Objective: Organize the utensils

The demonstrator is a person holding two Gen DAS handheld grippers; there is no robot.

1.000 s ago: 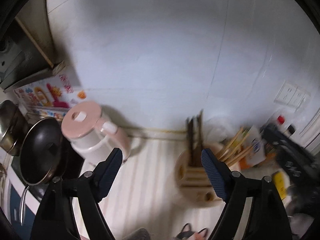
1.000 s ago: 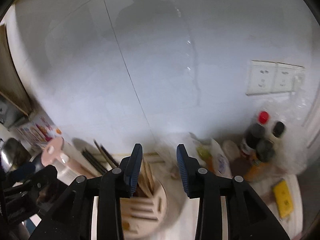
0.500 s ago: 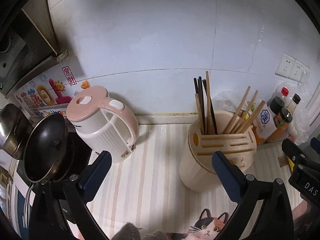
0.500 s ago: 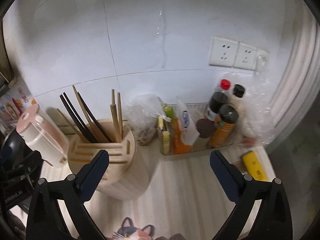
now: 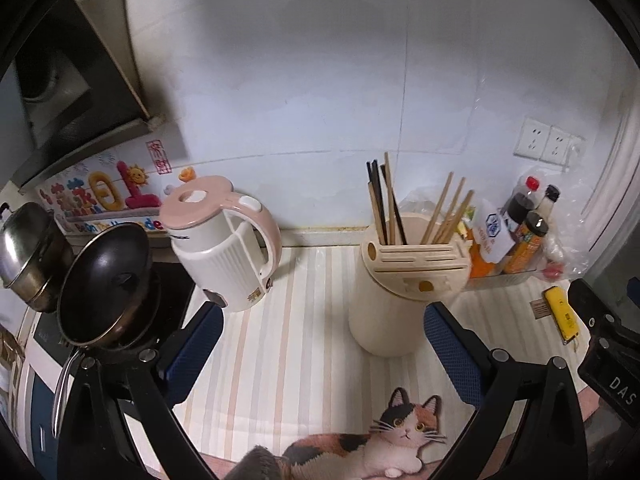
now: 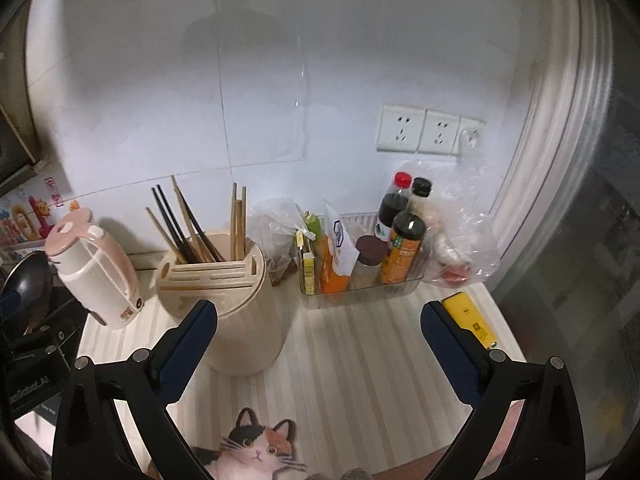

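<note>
- The left gripper (image 5: 320,344) has its blue-padded fingers (image 5: 196,340) spread wide with nothing between them; the right gripper (image 6: 318,338) is the same, fingers (image 6: 188,334) far apart and empty. Both hang above the counter, short of the utensils.
- The striped countertop (image 5: 304,320) carries everything; no loose utensil shows on its bare part in either view, so I judge that whatever is to be sorted is already standing in the holder.
- The cream utensil holder (image 5: 394,292) stands upright near the middle, just ahead of the left gripper and beside the right gripper's left finger. Its slotted front (image 6: 208,274) looks empty.
- A pink-and-white electric kettle (image 5: 222,244) stands to the holder's left, apart from it; a clear tray of sauce bottles (image 6: 362,252) sits to its right.
- The dark chopsticks (image 5: 378,200) lean in the holder's left rear part, mixed with a few pale ones.
- The wooden chopsticks (image 5: 448,212) lean in the right rear part.
- Judgement: the task looks barely begun or between steps. Nothing is held, and dark and pale sticks share one compartment, so separating them appears to be what is left.
</note>
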